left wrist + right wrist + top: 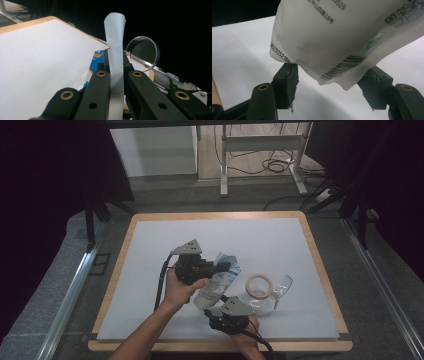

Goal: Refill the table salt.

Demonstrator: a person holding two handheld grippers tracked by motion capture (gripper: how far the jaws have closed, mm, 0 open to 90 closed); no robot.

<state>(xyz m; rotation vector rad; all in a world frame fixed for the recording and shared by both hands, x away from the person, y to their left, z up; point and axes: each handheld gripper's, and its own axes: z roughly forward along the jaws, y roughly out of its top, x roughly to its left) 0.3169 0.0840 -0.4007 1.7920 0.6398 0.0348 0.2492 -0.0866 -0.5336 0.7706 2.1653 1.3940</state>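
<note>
A white pouch point(217, 285) with blue and orange print hangs tilted above the white mat point(165, 245). My left gripper point(225, 266) is shut on the pouch's ribbed top strip point(115, 32), which stands up between my left gripper's point(115, 58) black jaws. Lower and nearer the front edge, my right gripper point(212, 311) reaches the pouch's bottom. In the right gripper view the pouch's lower corner point(332, 37), with a barcode and a date code, sits between the jaws of my right gripper point(329, 77). They stand apart, and I see no pad pressing the pouch in.
A clear glass jar point(274, 296) lies on the mat right of the pouch, with a wooden ring point(259, 285) on it. Its round glass part point(143, 53) shows past my left jaws. The mat lies on a wood-edged board point(320, 265). Table legs and cables stand beyond.
</note>
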